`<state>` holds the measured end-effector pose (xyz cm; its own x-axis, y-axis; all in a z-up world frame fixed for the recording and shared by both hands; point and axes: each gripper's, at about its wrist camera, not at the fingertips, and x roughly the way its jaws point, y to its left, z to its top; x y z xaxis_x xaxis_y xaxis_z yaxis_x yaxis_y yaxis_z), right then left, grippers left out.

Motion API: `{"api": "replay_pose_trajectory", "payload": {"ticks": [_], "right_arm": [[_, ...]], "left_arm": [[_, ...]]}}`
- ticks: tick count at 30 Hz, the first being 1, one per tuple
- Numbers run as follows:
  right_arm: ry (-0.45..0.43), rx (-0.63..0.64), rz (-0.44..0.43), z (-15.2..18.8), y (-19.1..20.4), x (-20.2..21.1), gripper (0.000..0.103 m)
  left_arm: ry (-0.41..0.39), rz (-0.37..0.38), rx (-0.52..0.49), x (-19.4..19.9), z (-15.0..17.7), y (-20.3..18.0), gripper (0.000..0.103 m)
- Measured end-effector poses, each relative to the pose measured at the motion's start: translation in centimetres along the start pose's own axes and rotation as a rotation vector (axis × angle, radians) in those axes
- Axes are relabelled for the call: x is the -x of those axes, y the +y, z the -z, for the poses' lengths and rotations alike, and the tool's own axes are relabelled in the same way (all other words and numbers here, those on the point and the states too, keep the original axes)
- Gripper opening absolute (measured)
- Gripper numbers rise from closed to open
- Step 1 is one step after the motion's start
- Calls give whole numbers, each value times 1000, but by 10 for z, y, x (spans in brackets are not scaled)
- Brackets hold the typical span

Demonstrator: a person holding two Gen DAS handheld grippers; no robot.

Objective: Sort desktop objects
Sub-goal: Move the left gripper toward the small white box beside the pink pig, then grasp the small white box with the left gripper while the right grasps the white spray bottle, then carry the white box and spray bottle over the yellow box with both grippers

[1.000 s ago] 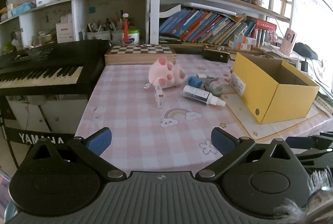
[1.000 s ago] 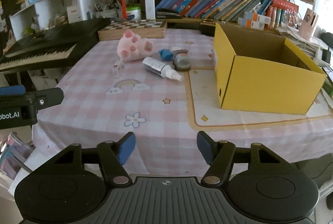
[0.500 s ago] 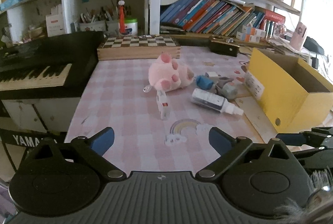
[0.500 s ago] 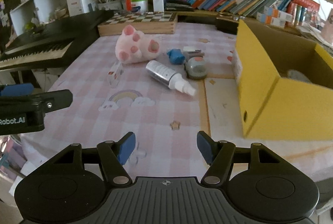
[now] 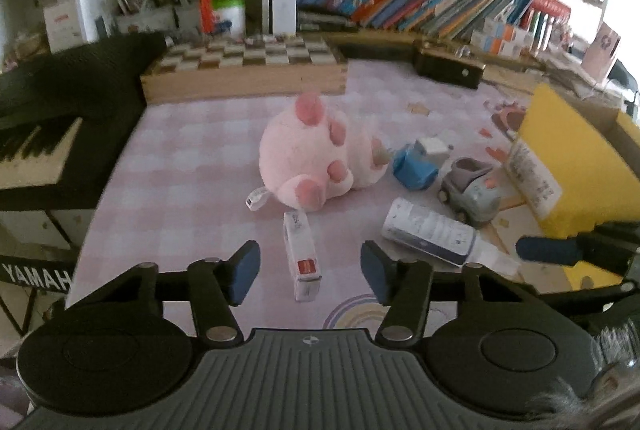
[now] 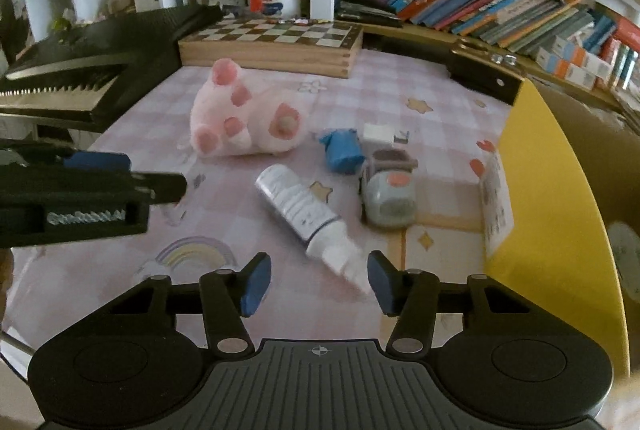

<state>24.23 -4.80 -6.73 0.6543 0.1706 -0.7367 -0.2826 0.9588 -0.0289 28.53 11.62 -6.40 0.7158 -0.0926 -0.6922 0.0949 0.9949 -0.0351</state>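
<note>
My left gripper point(image 5: 310, 272) hovers low over the pink checked tabletop point(image 5: 192, 166) with its fingers point(image 5: 244, 272) spread apart and nothing between the pads. A small white carton with a red patch point(image 5: 303, 254) lies flat on the cloth in the gap ahead of them, touching neither finger. Just beyond the carton a pink plush toy point(image 5: 316, 160) lies on its back with its paws up, a white tag beside it.

My right gripper point(image 6: 318, 284) also has its fingers point(image 6: 380, 282) wide apart and empty. A white spray bottle point(image 6: 304, 212) lies on its side, its cap end pointing toward the gap and close to the right finger; I cannot tell whether it touches. Behind the bottle sit a grey toy car point(image 6: 388, 196), a crumpled blue thing point(image 6: 342, 150) and a small white block point(image 6: 378, 134), all near one another. The open yellow box point(image 6: 536, 190) stands to the right of them, a white label on its near wall.

A wooden chessboard point(image 6: 276, 44) lies at the far edge of the tabletop, a black keyboard point(image 6: 80, 70) to the left, and rows of books point(image 6: 460, 2) on the shelf behind.
</note>
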Motion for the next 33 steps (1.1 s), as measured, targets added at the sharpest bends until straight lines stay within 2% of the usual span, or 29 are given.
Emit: {"api": "replay_pose_trajectory", "payload": {"ticks": [8, 12, 14, 18, 21, 28, 33], "right_arm": [[30, 86, -36, -24, -6, -31, 52], [55, 111, -69, -31, -5, -45, 52], [72, 114, -90, -33, -4, -51, 51], [88, 116, -123, -34, -3, -61, 46], [81, 132, -157, -36, 0, -63, 32], [87, 80, -174, -37, -6, -54, 32], [50, 54, -177, -39, -9, -33, 32]], "left_arm": [[111, -6, 18, -42, -2, 5, 31], [112, -18, 19, -45, -4, 6, 22], [117, -26, 23, -46, -6, 8, 14], [118, -20, 25, -47, -6, 10, 14], [118, -21, 28, -46, -6, 10, 13], [76, 23, 77, -18, -14, 11, 13], [40, 49, 112, 9, -18, 14, 13]]}}
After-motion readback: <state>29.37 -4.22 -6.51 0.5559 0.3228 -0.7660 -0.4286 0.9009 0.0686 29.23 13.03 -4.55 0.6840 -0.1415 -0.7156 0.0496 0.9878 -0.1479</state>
